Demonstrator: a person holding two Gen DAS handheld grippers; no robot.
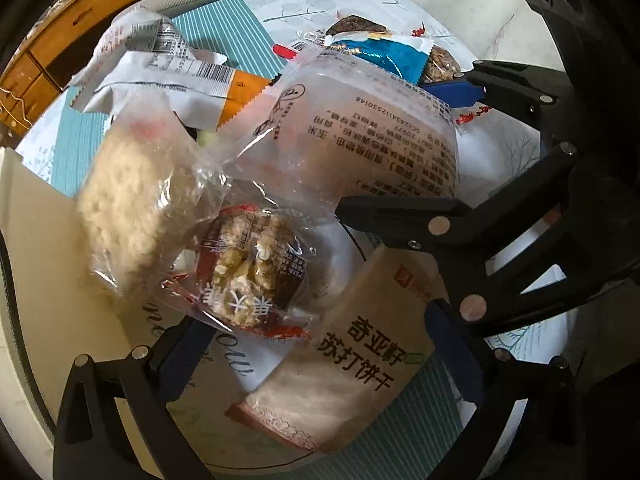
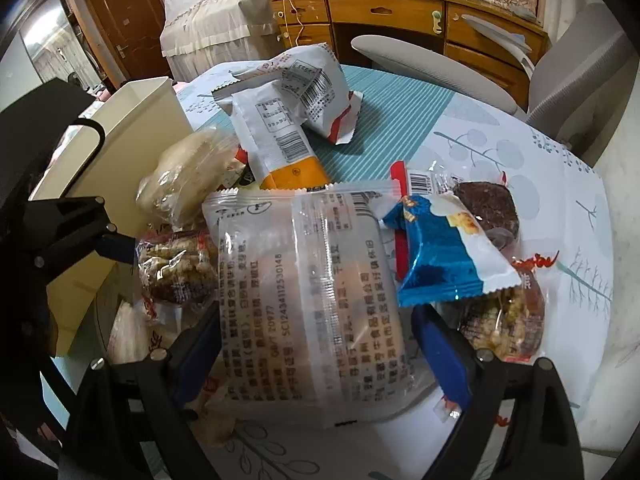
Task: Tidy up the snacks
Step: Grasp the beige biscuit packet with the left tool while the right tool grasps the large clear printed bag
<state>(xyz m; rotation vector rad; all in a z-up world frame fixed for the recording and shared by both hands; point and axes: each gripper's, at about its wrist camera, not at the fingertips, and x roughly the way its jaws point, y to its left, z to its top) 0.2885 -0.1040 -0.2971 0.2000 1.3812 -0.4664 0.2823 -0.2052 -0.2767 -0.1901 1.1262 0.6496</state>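
Observation:
Wrapped snacks lie heaped on the tablecloth. My left gripper (image 1: pixel 316 356) is open and points down over a beige cracker packet (image 1: pixel 352 360) and a clear-wrapped nut bar (image 1: pixel 248 280); both lie between its blue pads, the left one well apart from the packet. My right gripper (image 2: pixel 316 352) is open astride a large translucent packet with printed text (image 2: pixel 312 300); whether its pads touch the packet's edges I cannot tell. The same right gripper (image 1: pixel 400 152) shows flanking that translucent packet (image 1: pixel 360 128). A puffed rice cake (image 1: pixel 128 208) in clear wrap leans beside the nut bar.
A cream box (image 2: pixel 132 128) stands at the left, next to the left gripper (image 2: pixel 80 232). White-and-orange packets (image 2: pixel 276 136), a blue-and-white packet (image 2: pixel 440 256), a dark round cake (image 2: pixel 488 204) and another nut bar (image 2: pixel 504 320) lie around. A chair (image 2: pixel 432 68) and wooden cabinet (image 2: pixel 400 12) stand beyond the table.

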